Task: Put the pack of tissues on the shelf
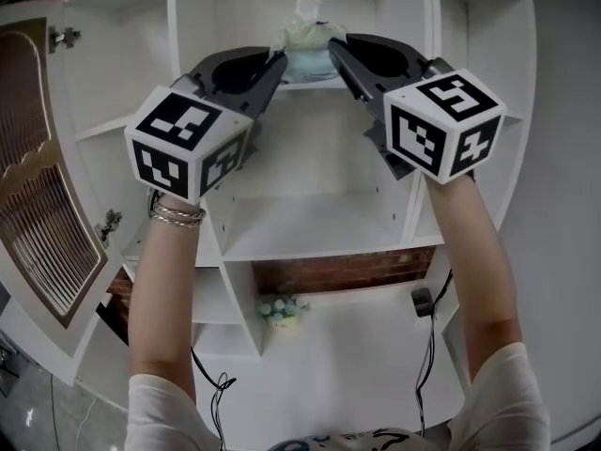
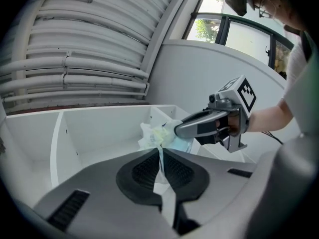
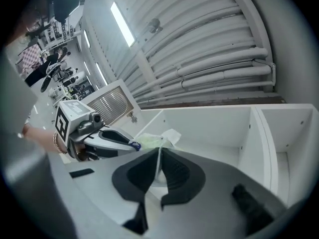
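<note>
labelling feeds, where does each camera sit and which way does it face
Head view: on the person's head, facing steeply down at the white shelves; shows forearms, left gripper and right gripper pinching the pack of tissues.
Left gripper view: on that gripper, along its shut jaws to the pack.
Right gripper view: likewise, from the opposite side.
Shared: the pack; each gripper view shows the other gripper.

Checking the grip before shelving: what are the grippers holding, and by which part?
Both hold the pack of tissues: the left gripper pinches the thin wrapper edge at its left end, the right gripper the wrapper edge at its right end.
</note>
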{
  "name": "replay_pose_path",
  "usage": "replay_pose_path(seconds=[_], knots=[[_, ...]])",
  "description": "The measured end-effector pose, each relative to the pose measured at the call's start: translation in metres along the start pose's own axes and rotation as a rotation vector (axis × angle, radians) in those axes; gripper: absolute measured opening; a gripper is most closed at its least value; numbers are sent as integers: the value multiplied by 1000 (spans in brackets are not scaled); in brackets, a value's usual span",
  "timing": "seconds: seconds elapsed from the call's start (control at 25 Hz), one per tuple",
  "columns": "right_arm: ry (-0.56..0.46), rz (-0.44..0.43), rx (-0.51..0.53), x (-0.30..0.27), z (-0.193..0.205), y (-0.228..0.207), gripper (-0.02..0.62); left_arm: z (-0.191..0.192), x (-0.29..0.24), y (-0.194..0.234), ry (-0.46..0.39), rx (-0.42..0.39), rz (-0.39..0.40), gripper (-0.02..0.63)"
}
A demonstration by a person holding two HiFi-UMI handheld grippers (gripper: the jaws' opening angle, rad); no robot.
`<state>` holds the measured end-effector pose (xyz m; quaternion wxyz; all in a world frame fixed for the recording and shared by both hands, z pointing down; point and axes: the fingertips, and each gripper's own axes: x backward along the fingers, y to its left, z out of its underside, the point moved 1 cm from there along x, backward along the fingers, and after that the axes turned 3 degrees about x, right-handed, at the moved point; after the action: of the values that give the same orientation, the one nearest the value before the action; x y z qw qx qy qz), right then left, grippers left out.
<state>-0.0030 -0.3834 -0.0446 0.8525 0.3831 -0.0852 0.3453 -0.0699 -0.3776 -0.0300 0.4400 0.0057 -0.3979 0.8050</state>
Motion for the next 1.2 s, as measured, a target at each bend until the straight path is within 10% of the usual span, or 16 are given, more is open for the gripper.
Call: replay_pose_path(seconds=[1.2], knots=[[463,-127,-112,-49,64,-23,34,51,-54,30,414,141,99,26]])
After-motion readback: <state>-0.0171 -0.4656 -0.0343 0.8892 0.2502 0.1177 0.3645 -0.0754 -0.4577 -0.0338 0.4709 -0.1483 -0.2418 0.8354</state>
